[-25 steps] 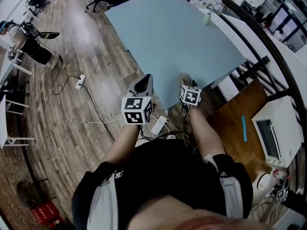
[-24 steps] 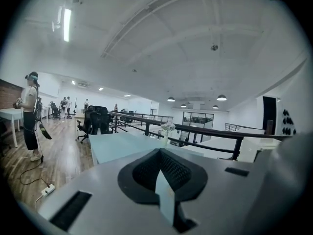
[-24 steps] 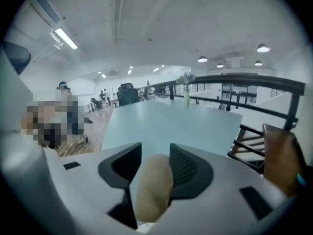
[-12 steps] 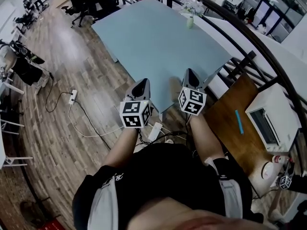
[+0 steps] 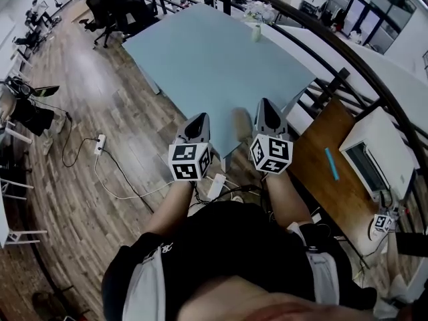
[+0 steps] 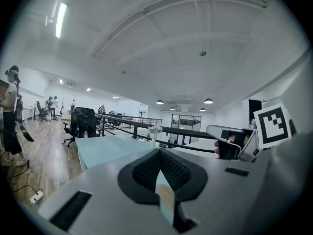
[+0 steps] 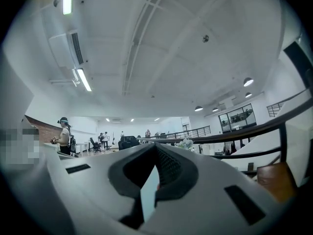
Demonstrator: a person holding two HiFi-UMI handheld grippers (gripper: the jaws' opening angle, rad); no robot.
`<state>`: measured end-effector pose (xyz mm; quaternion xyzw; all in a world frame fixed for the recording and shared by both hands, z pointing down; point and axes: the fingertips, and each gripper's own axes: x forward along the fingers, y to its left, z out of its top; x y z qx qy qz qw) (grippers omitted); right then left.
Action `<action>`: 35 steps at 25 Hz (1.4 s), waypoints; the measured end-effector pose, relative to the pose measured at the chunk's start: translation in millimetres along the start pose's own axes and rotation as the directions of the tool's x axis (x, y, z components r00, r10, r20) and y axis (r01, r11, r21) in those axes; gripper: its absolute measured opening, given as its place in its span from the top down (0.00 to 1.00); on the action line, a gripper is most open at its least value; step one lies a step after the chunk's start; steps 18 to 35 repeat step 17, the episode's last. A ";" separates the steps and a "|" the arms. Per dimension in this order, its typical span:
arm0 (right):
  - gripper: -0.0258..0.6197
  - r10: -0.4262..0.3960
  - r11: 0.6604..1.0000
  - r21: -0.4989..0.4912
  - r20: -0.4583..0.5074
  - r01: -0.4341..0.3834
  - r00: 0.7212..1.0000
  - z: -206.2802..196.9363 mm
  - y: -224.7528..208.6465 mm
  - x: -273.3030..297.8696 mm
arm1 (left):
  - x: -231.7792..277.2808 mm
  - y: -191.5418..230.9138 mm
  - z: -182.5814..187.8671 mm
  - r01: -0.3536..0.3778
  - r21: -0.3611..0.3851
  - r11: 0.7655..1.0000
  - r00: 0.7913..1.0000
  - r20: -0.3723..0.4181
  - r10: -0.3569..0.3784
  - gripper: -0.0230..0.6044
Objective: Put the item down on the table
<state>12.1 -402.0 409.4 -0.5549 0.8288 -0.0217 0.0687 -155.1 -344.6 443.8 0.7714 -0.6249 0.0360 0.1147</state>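
Observation:
Both grippers hover side by side at the near corner of the light blue table [image 5: 221,52]. My left gripper [image 5: 199,118] points at the table's edge. Its jaws meet with nothing between them in the left gripper view [image 6: 159,153]. My right gripper [image 5: 265,103] is shut and empty too, seen in its own view [image 7: 155,149] and from the side in the left gripper view [image 6: 229,142]. A small tan thing [image 5: 241,123] lies on the table's near edge between the two grippers. I cannot tell what it is.
A small vase with flowers [image 5: 256,32] stands at the table's far edge. A black railing [image 5: 334,39] runs along the right. A wooden desk [image 5: 317,172] holds a white oven [image 5: 368,159]. Cables and a power strip [image 5: 100,142] lie on the wood floor. Office chairs [image 5: 124,5] stand far left.
The right gripper has come up and forward over the table's corner, level with the left one. The tan thing that was just ahead of it now lies between the two grippers.

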 end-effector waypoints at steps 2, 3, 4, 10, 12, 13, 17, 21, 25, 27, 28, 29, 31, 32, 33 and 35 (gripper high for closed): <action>0.96 0.000 1.000 0.000 0.002 0.000 1.000 2.3 2.5 -5.2 | -2.4 -2.3 0.8 0.007 0.001 1.000 1.000 0.003 -0.007 0.95; 0.96 0.000 1.000 -0.001 0.004 0.000 1.000 3.6 3.5 -8.2 | -3.7 -3.6 1.0 0.011 0.001 1.000 1.000 0.005 -0.011 0.95; 0.96 -0.001 1.000 -0.001 0.007 0.001 1.000 5.0 4.3 -11.0 | -5.1 -4.8 1.1 0.014 0.002 1.000 1.000 0.006 -0.014 0.95; 0.96 -0.007 1.000 0.004 0.009 0.006 1.000 11.6 11.4 -16.7 | -10.7 -5.4 5.4 0.026 0.002 1.000 1.000 0.008 -0.026 0.95; 0.96 -0.003 1.000 0.004 0.007 0.003 1.000 10.1 12.9 -19.0 | -11.5 -6.6 4.7 0.029 0.003 1.000 1.000 0.009 -0.029 0.95; 0.96 -0.001 1.000 0.004 0.005 0.001 1.000 8.8 13.2 -20.7 | -11.8 -7.8 3.6 0.029 0.004 1.000 1.000 0.009 -0.029 0.95; 0.96 0.007 1.000 0.007 0.003 -0.007 1.000 2.7 12.5 -28.7 | -14.4 -13.4 -1.9 0.029 0.007 1.000 1.000 0.009 -0.029 0.95; 0.96 0.007 1.000 0.007 0.003 -0.007 1.000 2.7 12.5 -28.7 | -14.4 -13.4 -1.9 0.029 0.007 1.000 1.000 0.009 -0.029 0.95; 0.96 0.007 1.000 0.007 0.003 -0.007 1.000 2.7 12.5 -28.7 | -14.4 -13.4 -1.9 0.029 0.007 1.000 1.000 0.009 -0.029 0.95; 0.96 0.007 1.000 0.007 0.003 -0.007 1.000 2.7 12.5 -28.7 | -14.4 -13.4 -1.9 0.029 0.007 1.000 1.000 0.009 -0.029 0.95; 0.96 0.007 1.000 0.007 0.003 -0.007 1.000 2.7 12.5 -28.7 | -14.4 -13.4 -1.9 0.029 0.007 1.000 1.000 0.009 -0.029 0.95; 0.96 0.007 1.000 0.007 0.003 -0.007 1.000 2.7 12.5 -28.7 | -14.4 -13.4 -1.9 0.029 0.007 1.000 1.000 0.009 -0.029 0.95; 0.96 0.007 1.000 0.007 0.003 -0.007 1.000 2.7 12.5 -28.7 | -14.4 -13.4 -1.9 0.029 0.007 1.000 1.000 0.009 -0.029 0.95; 0.96 0.007 1.000 0.007 0.003 -0.007 1.000 2.7 12.5 -28.7 | -14.4 -13.4 -1.9 0.029 0.007 1.000 1.000 0.009 -0.029 0.95; 0.96 0.007 1.000 0.007 0.003 -0.007 1.000 2.7 12.5 -28.7 | -14.4 -13.4 -1.9 0.029 0.007 1.000 1.000 0.009 -0.029 0.95; 0.96 0.007 1.000 0.007 0.003 -0.007 1.000 2.7 12.5 -28.7 | -14.4 -13.4 -1.9 0.029 0.007 1.000 1.000 0.009 -0.029 0.95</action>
